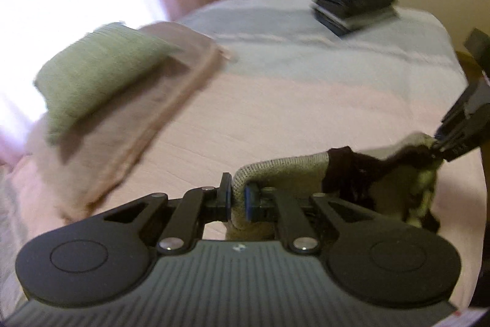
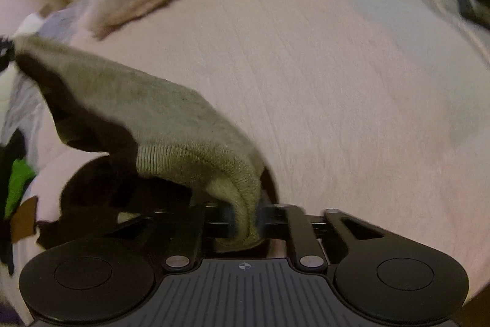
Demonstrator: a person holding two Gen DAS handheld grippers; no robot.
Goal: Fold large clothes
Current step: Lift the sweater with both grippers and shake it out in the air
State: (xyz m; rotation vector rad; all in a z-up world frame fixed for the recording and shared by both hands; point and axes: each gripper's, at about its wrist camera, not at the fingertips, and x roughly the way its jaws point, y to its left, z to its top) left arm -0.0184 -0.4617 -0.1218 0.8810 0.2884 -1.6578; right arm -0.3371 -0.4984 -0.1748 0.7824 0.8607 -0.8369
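Our left gripper [image 1: 238, 201] pinches the ribbed hem of a grey-beige sweater [image 1: 284, 170], and our right gripper [image 2: 246, 219] is closed on another part of that hem — the sweater hangs between them, low in both frames, above the pink bed cover [image 1: 275, 100]. Folded clothes [image 1: 101, 75] already lie at upper left; this sweater is not yet spread or folded. Only the left view shows the dark stack [image 1: 355, 5] clearly — the right view shows more of the sweater body.

Left claw [image 1: 238, 198], right claw [image 2: 245, 219] — clamped
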